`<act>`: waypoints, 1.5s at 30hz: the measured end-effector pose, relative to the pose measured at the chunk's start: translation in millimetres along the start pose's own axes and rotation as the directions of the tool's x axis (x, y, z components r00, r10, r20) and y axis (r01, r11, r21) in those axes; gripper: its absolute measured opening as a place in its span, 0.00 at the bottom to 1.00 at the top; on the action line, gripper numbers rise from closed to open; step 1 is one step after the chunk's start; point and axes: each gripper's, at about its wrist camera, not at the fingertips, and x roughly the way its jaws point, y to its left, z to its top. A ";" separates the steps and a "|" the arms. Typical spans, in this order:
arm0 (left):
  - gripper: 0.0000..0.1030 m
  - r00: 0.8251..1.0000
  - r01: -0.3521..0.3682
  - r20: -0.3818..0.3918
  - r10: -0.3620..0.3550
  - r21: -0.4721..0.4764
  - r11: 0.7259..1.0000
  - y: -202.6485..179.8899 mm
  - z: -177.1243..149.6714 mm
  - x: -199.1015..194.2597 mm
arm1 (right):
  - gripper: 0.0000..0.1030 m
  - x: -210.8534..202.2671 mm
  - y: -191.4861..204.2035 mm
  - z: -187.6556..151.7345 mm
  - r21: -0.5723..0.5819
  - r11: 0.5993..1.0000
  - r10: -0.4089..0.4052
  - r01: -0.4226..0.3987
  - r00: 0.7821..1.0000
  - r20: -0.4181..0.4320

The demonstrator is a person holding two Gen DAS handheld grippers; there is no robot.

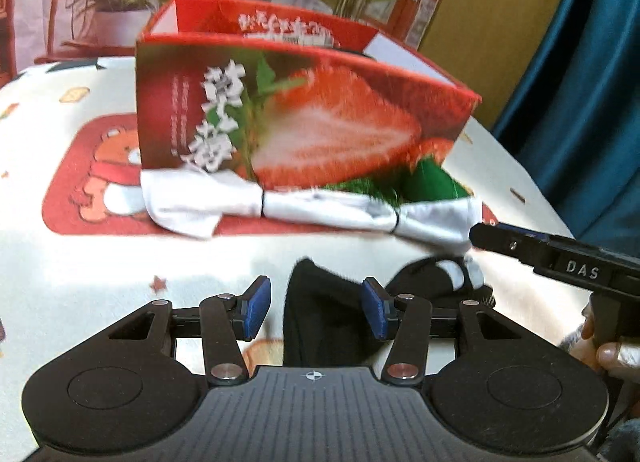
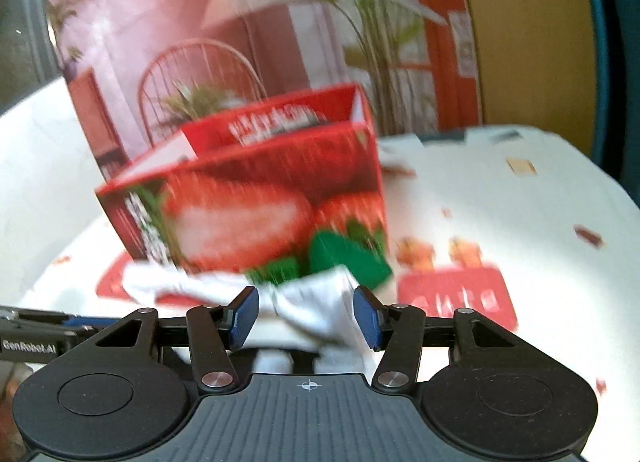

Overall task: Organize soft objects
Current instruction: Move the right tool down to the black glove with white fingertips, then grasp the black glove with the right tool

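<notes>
Now I am bringing both tools down toward the socks lying in front of the box (image 1: 304,118) on the counter (image 1: 80,262). On the left, my left tool (image 1: 316,312) is standing spread, its blue pads (image 1: 256,308) clear of the black sock (image 1: 320,322) that is lying between them, so nothing is being gripped yet. I am judging that it needs to settle lower and centre on the thick fold before closing, so the cloth does not slip out. Further back, the white socks (image 1: 312,206) are stretching along the foot of the box, touching it. On the right, my right tool (image 2: 306,318) is also standing spread, with the white sock end (image 2: 316,302) between its pads and not pinched; I would take a bunched part, not a thin edge. As for the box, its top is open, but motion blur and the near wall are hiding the inside, so I cannot tell what it is holding.
</notes>
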 end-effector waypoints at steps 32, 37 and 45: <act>0.11 0.986 -0.163 0.007 0.164 -0.090 0.983 34.4 -9.5 -4.0 | 0.16 51.3 43.7 -16.5 -0.058 0.990 0.115 -0.130 0.971 -0.209; 0.11 0.982 -0.186 0.012 0.188 -0.109 0.977 44.6 -6.8 -5.1 | 0.16 65.7 61.1 -14.9 -0.114 0.980 0.138 -0.162 0.971 -0.197; 0.10 0.980 -0.192 0.029 0.195 -0.081 0.978 38.8 -8.9 -5.3 | 0.13 59.8 56.2 -21.8 -0.096 0.979 0.158 -0.178 0.971 -0.180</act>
